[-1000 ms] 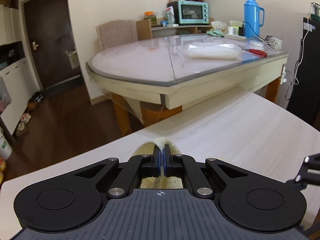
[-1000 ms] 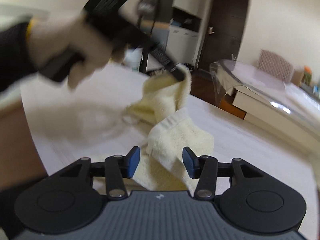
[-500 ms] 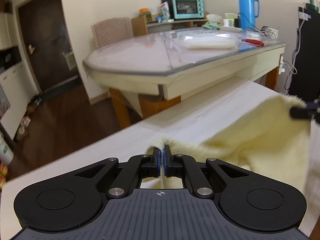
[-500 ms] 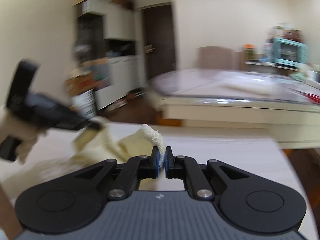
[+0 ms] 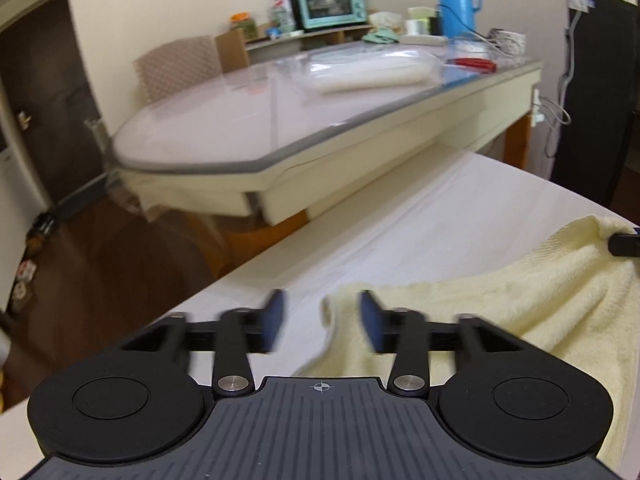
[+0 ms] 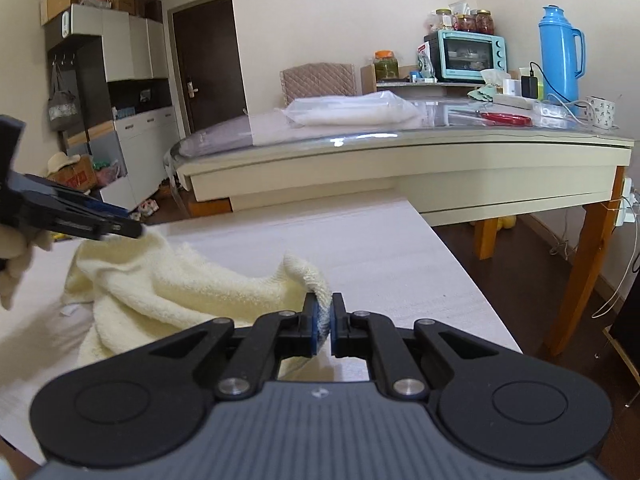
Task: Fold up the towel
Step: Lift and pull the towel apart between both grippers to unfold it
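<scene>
A pale yellow towel (image 5: pixel 500 304) lies spread on the white table (image 5: pixel 420 216). My left gripper (image 5: pixel 320 320) is open, its jaws wide apart, with one towel corner lying loose between them. My right gripper (image 6: pixel 323 322) is shut on another towel corner (image 6: pixel 308 276) and holds it just above the table. The towel (image 6: pixel 168 284) stretches left from it toward the left gripper (image 6: pixel 128 229), seen at the far towel corner. The right gripper's tip (image 5: pixel 624 242) shows at the right edge of the left wrist view.
A glass-topped dining table (image 6: pixel 400 148) stands close behind the white table, carrying a bagged white bundle (image 6: pixel 352 110), red scissors (image 6: pixel 506 118), a blue thermos (image 6: pixel 558 46) and a teal oven (image 6: pixel 466 56). Dark wood floor lies beyond the table edges.
My left gripper has opened and let go of its towel corner. My right gripper closed on its corner earlier and has drawn the towel out flat across the table.
</scene>
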`<state>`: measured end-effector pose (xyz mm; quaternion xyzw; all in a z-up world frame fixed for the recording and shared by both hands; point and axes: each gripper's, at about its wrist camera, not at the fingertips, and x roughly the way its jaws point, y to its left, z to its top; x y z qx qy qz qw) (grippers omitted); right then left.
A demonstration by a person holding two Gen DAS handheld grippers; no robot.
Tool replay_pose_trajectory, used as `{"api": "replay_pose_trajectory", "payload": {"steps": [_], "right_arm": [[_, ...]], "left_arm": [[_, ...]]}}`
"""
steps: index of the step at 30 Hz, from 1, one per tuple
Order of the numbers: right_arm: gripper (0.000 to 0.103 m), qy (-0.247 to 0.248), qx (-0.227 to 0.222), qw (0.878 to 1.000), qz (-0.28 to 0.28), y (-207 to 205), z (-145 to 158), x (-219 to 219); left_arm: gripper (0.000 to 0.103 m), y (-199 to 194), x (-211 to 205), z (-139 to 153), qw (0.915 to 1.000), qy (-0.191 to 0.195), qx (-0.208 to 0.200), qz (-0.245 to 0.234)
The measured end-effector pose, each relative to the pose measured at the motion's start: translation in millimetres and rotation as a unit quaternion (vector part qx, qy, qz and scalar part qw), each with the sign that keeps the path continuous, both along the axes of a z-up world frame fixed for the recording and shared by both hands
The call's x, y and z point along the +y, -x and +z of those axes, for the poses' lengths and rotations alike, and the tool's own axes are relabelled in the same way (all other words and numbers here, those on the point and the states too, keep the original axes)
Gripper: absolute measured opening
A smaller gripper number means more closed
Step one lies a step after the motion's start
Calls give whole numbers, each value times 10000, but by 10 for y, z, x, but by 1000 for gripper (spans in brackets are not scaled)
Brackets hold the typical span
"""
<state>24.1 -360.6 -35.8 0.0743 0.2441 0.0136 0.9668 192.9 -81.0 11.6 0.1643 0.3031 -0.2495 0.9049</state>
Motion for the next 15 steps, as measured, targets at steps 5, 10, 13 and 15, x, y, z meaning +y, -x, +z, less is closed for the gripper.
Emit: {"api": "replay_pose_trajectory", "payload": {"steps": [5, 10, 13, 15], "right_arm": [[7, -30, 13, 9998, 172, 3, -34, 26], [7, -57, -16, 9997, 248, 53, -31, 77], [7, -72, -28, 9996, 271, 66, -24, 88], [7, -73, -28, 9996, 283, 85, -21, 95]], "left_arm": [[48, 528, 150, 9, 9983, 98, 341, -454], [49, 1053, 38, -151, 9898, 231, 929, -1060], [34, 1172, -77, -251, 9903, 190, 832, -1095], [26, 1188, -169, -314, 9909, 155, 763, -1100]]}}
